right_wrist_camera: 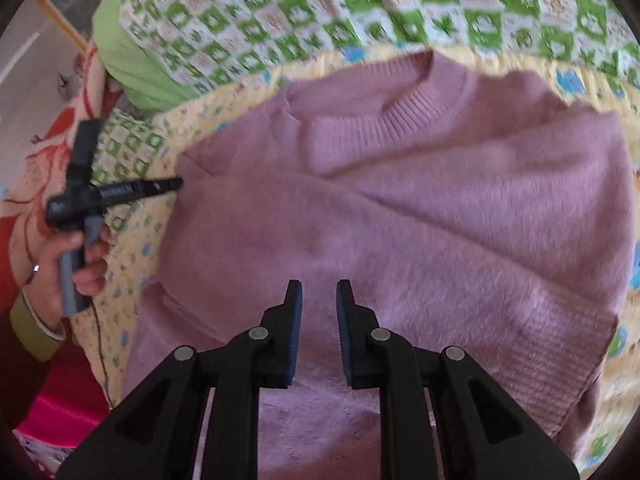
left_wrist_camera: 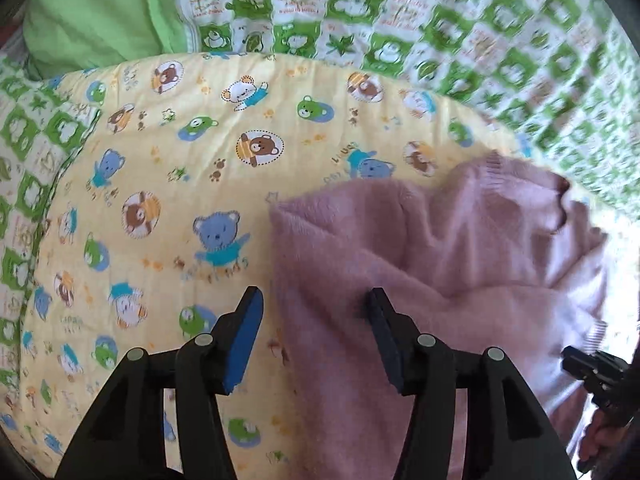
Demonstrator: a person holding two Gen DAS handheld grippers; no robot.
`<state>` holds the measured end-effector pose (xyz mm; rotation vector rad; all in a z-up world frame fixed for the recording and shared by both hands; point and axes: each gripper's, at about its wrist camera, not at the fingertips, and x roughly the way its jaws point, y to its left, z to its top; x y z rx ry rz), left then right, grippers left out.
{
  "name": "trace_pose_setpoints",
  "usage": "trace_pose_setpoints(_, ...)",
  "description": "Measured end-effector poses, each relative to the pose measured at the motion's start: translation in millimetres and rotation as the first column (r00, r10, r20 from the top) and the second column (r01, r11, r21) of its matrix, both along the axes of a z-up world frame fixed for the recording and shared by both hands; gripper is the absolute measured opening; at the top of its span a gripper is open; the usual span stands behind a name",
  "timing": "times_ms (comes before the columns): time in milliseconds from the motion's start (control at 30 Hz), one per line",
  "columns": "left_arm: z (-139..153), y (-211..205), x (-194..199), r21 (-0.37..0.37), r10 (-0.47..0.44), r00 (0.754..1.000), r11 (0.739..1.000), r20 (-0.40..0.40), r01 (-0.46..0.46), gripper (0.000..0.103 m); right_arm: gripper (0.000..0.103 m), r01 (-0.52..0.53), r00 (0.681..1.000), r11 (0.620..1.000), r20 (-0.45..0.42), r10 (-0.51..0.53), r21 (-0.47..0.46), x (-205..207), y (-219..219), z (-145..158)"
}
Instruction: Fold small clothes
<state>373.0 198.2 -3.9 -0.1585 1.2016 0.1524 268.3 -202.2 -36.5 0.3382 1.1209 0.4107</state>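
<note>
A small fuzzy pink sweater [right_wrist_camera: 400, 208] lies on a yellow bear-print quilt [left_wrist_camera: 168, 184], neck away from me, with one sleeve folded across its chest. In the left wrist view the sweater [left_wrist_camera: 420, 264] fills the right half. My left gripper [left_wrist_camera: 316, 300] is open and empty, hovering over the sweater's left edge; it also shows in the right wrist view [right_wrist_camera: 176, 184], held by a hand. My right gripper [right_wrist_camera: 319, 292] is open with a narrow gap, empty, low over the sweater's lower middle; part of its body shows in the left wrist view [left_wrist_camera: 596, 372].
A green-and-white checked blanket [right_wrist_camera: 360, 4] lies beyond the quilt. A plain green pillow [left_wrist_camera: 104, 12] sits at the far left. A red floral cloth [right_wrist_camera: 36, 176] and a pink object [right_wrist_camera: 60, 412] lie left of the quilt's edge.
</note>
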Motion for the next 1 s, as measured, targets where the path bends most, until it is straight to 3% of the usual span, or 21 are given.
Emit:
trace_pose_setpoints(67,-12.3,-3.0,10.5,0.063,0.005,0.999,0.998,-0.036,-0.002,0.057,0.018,0.095,0.994,0.987,-0.040,-0.101,-0.126,1.8,-12.7,-16.4)
trace_pose_setpoints(100,-15.9,-3.5,13.7,0.074,0.008,0.999,0.997,-0.042,-0.005,0.057,0.018,0.133,0.989,0.982,-0.049,-0.140,-0.136,2.6,-21.9,-21.0)
trace_pose_setpoints(200,-13.9,-1.9,14.3,0.094,0.024,0.999,0.995,-0.030,-0.021,0.060,0.015,0.227,0.970,0.970,-0.072,-0.234,-0.092,-0.3,-52.0,-20.7)
trace_pose_setpoints(267,-7.1,-1.5,8.8,0.080,0.036,0.999,0.996,-0.018,-0.034,0.059,0.018,0.257,0.964,0.957,-0.039,-0.264,-0.131,-7.1,-58.2,-9.0)
trace_pose_setpoints(367,9.0,2.6,-14.7,0.067,0.036,0.999,0.997,-0.002,-0.036,0.059,0.019,0.302,0.952,0.950,-0.025,-0.304,-0.080,-24.5,-72.9,5.2)
trace_pose_setpoints(600,28.4,-7.3,-123.9,-0.010,0.014,1.000,1.000,-0.008,-0.014,0.058,0.037,0.339,0.941,0.938,0.008,-0.340,-0.069,-91.7,-95.5,34.3)
trace_pose_setpoints(833,16.7,-22.1,-238.0,-0.139,0.039,0.996,0.989,-0.075,-0.049,0.059,0.037,0.354,0.934,0.929,-0.012,-0.357,-0.106,-157.0,-98.5,37.4)
trace_pose_setpoints(1000,8.7,-30.3,-294.0,-0.192,0.033,0.996,0.980,-0.081,-0.048,0.067,0.038,0.372,0.925,0.922,-0.039,-0.378,-0.110,-201.0,-97.1,35.0)
